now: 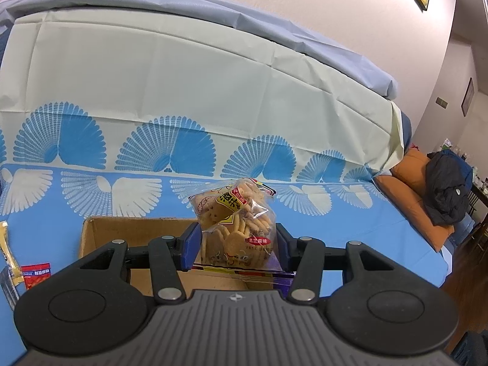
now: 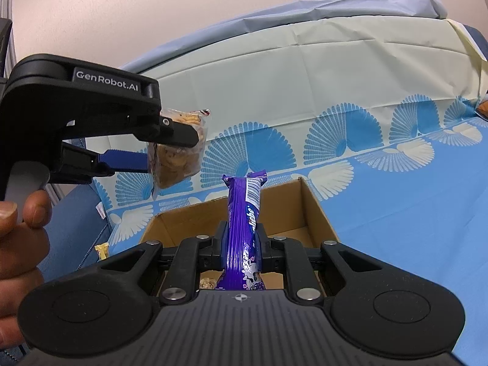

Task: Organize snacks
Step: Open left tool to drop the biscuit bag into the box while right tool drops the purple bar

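My left gripper [image 1: 236,241] is shut on a clear bag of round crackers [image 1: 236,216] and holds it above the open cardboard box [image 1: 100,228]. In the right wrist view the left gripper [image 2: 170,149] hangs up left with the cracker bag [image 2: 177,158] above the box's left side. My right gripper [image 2: 242,244] is shut on a purple snack bar [image 2: 244,213], which stands upright over the cardboard box [image 2: 317,210]. A small snack piece [image 2: 207,282] lies inside the box.
The box sits on a blue and white fan-patterned cloth [image 1: 122,189]. A red packet [image 1: 35,274] and a yellow packet [image 1: 10,253] lie left of the box. An orange cushion and dark jacket [image 1: 445,192] are at the right edge.
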Demonstrator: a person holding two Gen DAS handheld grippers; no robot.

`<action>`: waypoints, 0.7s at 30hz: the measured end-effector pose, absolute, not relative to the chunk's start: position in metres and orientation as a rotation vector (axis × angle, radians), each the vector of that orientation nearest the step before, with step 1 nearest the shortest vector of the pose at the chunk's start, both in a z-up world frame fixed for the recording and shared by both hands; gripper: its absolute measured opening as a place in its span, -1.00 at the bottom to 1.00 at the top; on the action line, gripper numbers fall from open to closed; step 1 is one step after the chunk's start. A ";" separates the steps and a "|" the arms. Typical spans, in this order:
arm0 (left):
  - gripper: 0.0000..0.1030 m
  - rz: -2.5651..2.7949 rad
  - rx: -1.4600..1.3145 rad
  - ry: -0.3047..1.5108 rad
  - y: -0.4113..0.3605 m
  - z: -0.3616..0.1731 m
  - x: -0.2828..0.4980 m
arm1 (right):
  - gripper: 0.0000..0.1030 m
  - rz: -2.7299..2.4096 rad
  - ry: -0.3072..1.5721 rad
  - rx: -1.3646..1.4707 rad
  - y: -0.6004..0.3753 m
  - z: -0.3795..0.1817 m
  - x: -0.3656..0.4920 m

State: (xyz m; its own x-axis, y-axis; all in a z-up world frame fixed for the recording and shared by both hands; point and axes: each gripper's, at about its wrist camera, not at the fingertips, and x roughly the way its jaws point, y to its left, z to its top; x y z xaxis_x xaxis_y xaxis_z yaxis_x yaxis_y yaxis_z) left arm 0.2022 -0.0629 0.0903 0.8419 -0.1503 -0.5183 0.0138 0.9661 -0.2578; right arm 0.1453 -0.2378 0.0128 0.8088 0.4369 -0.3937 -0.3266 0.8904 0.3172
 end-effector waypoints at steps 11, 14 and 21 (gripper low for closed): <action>0.53 -0.053 -0.235 0.511 -0.051 0.090 0.183 | 0.16 0.352 0.487 0.252 -0.240 0.010 0.148; 0.53 -0.042 -0.242 0.504 -0.041 0.083 0.168 | 0.21 0.351 0.485 0.234 -0.237 0.010 0.147; 0.06 -0.044 -0.293 0.570 0.003 0.047 0.117 | 0.23 0.342 0.487 0.197 -0.230 0.009 0.145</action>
